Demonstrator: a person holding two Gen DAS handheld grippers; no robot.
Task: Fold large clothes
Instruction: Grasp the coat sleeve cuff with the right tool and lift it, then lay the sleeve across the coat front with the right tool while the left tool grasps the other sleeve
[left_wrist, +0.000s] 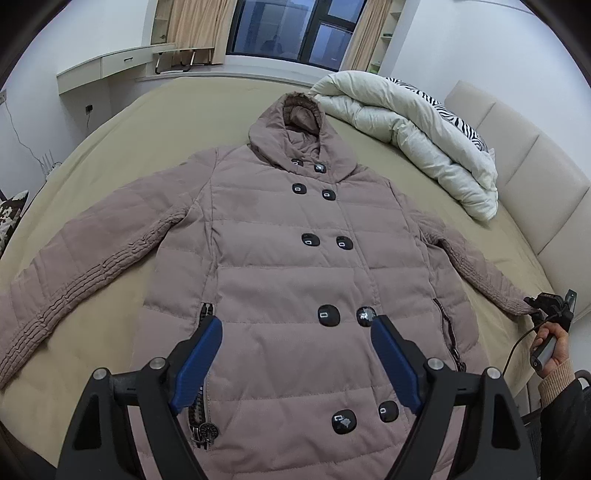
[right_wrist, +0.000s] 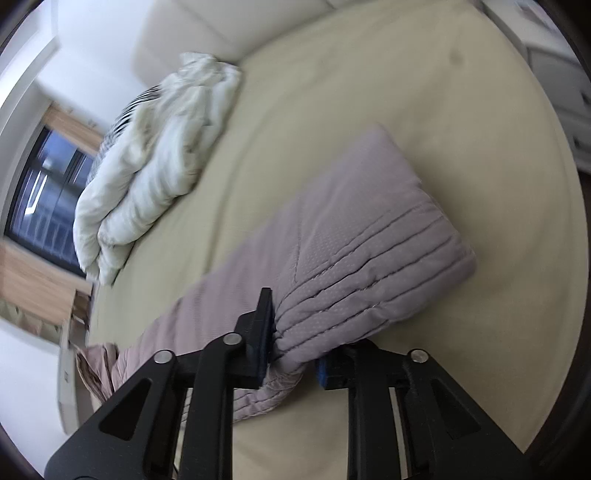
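Observation:
A dusty-pink hooded padded coat (left_wrist: 280, 266) with two rows of black buttons lies flat and face up on the bed, both sleeves spread out. My left gripper (left_wrist: 295, 354) hovers over the coat's lower front, its blue pads (left_wrist: 199, 362) wide apart with nothing pinched between them. In the left wrist view my right gripper (left_wrist: 550, 306), held by a hand (left_wrist: 550, 350), sits at the end of the coat's right-hand sleeve. The right wrist view shows that gripper (right_wrist: 295, 354) shut on the ribbed sleeve cuff (right_wrist: 362, 266), with the fabric bunched between the pads.
The beige bed sheet (left_wrist: 110, 147) surrounds the coat. A folded white duvet (left_wrist: 417, 144) and a zebra-striped pillow (left_wrist: 454, 118) lie near the padded headboard (left_wrist: 528, 162). A wall desk (left_wrist: 110, 66) and a dark window (left_wrist: 291, 29) stand beyond the bed. A patterned cushion (left_wrist: 11, 214) is at the left edge.

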